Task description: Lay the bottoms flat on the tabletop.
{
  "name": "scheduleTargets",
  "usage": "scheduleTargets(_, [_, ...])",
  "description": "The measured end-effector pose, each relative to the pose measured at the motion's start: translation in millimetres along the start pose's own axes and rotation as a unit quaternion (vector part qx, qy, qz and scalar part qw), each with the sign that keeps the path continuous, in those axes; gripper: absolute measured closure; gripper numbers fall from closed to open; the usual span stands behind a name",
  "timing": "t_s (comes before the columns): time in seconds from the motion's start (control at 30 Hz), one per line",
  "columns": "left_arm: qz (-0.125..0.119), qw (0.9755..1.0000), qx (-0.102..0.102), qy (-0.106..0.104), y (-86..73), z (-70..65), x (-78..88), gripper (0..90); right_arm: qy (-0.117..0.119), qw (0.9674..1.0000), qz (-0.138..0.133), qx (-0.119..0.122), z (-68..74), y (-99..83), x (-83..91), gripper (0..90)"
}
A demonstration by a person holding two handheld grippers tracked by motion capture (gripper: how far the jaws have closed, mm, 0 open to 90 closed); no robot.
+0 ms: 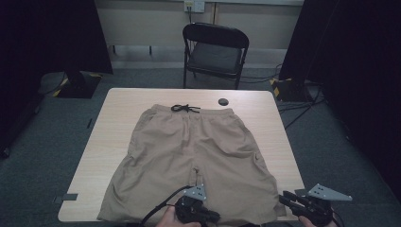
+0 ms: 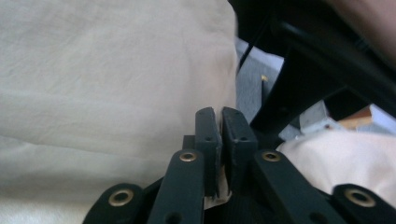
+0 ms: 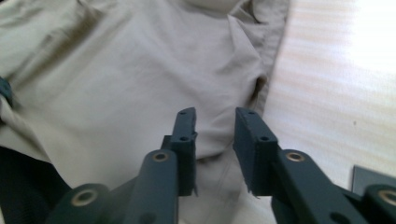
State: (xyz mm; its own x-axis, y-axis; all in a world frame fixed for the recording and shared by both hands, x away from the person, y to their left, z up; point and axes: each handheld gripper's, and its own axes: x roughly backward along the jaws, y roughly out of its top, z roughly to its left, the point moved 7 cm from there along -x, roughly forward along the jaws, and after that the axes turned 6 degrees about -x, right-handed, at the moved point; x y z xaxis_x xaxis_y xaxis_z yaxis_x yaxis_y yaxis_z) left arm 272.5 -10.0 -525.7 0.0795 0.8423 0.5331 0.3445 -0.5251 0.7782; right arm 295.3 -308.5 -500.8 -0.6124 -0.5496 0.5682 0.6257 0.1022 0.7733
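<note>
Khaki shorts (image 1: 189, 156) lie spread flat across the middle of the wooden desk (image 1: 118, 123), waistband and black drawstring (image 1: 185, 108) at the far side, leg hems at the near edge. At the near hem between the legs we see the left claw (image 2: 219, 140) with its jaws almost together and a scrap of pale cloth showing in the narrow gap low between them. At the near right corner the right claw (image 3: 215, 140) stands partly open over the right leg, gripping nothing; a black folding chair (image 1: 215, 52) stands beyond the desk.

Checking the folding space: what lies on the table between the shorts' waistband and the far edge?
Beyond the shorts, the high view shows a small dark round thing on otherwise bare table.
</note>
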Motion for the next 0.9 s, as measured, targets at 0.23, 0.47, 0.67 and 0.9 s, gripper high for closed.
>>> scheduleTargets(0.23, [-0.045, 0.999, -0.005, -0.001, 19.9, 3.4, 26.3, 68.7, 0.009, 0.9998, 0.001, 0.02, 10.1, 21.0, -24.1, 66.7])
scheduleTargets(0.47, [-0.082, 0.9929, 0.043, 0.075, 21.3, 57.5, 69.1, 64.8, -0.016, 0.9989, 0.031, 0.03, -1.8, 32.2, -69.0, 67.9])
scheduleTargets(0.67, [-0.096, 0.9847, 0.072, 0.126, 5.2, 86.7, 100.2, 64.6, -0.025, 0.9969, 0.064, 0.037, -4.2, 14.1, -83.1, 59.1])
scheduleTargets(0.9, [-0.09, 0.9762, 0.096, 0.172, -15.8, 102.0, 127.0, 60.7, -0.032, 0.9961, 0.062, 0.054, -2.4, 3.9, -71.6, 52.8])
